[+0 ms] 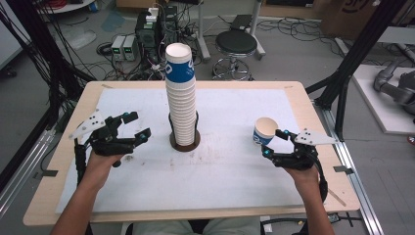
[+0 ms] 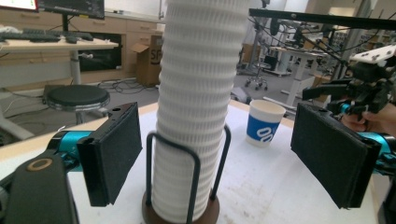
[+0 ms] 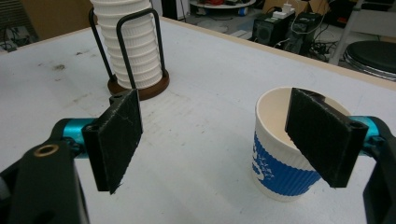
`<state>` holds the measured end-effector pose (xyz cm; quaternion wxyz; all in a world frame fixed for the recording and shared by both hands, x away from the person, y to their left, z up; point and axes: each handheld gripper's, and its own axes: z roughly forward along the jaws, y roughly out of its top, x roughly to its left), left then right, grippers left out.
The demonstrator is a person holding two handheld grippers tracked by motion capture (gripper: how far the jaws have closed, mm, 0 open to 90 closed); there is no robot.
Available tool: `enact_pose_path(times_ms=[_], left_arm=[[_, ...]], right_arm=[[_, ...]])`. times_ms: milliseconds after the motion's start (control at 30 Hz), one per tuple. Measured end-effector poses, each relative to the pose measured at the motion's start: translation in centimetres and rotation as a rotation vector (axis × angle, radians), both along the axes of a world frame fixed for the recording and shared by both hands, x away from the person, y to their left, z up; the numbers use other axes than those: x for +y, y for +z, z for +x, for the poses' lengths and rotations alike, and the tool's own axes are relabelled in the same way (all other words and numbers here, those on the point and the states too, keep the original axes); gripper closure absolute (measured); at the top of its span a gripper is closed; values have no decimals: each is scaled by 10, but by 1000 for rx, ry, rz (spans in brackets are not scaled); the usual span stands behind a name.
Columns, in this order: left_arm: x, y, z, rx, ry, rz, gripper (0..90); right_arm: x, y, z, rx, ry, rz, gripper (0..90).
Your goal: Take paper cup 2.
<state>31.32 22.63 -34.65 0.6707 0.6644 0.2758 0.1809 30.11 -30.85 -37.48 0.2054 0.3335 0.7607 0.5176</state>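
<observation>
One tall stack of nested paper cups (image 1: 180, 98) stands upright in a round brown holder (image 1: 185, 143) with black wire loops, near the middle of the worktop (image 1: 63, 147); the top cup carries a blue band. A single blue-and-white paper cup (image 1: 265, 131) stands upright and empty on the white sheet (image 1: 230, 166) to the right of the stack, well apart from it. The left tool (image 1: 138, 125) is released, its jaws spread wide; in the left gripper view they stand to either side of the stack, just short of it and touching nothing. The right tool (image 1: 274, 142) is likewise released and wide open; in the right gripper view one pad (image 3: 322, 135) lies across the single cup's rim, though contact cannot be confirmed, while the other pad (image 3: 116, 135) hangs clear over bare sheet. The sheet shows scuffs and stains near the holder. Beyond the worktop: a grey floor with cables, electronic units (image 1: 147, 34) and a black stool (image 1: 236, 44).
</observation>
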Motion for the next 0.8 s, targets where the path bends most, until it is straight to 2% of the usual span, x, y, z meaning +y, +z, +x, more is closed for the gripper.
enact_pose_path(times_ms=[100,233,267,300,333,367,400,433,467,500,667,800], left_arm=[[-2,18,4,-17,-15,8,161],[-4,43,10,-30,-41,-10,161],[-6,55,13,-39,-46,12,161],[-6,55,13,-39,-46,12,161],[-7,68,18,-43,-60,19,162],[-7,68,18,-43,-60,19,161],[-9,81,22,-46,-66,22,161],[-9,81,22,-46,-66,22,161],[-12,93,26,-57,-68,35,161],[-12,93,26,-57,-68,35,161],[-21,119,37,-70,-79,66,161],[-33,135,49,-57,-98,103,162]], right_arm=[[2,0,1,4,6,0,195],[4,-1,2,13,15,3,195],[4,-2,3,19,18,4,195],[4,-2,3,19,18,4,195],[4,-2,3,21,18,3,195],[4,-2,3,21,18,3,195],[4,-2,2,24,19,6,195],[4,-2,2,24,19,6,195],[4,-1,2,21,20,6,195],[4,-1,2,21,20,6,195],[4,-2,2,24,24,2,195],[4,-1,2,25,28,3,195]])
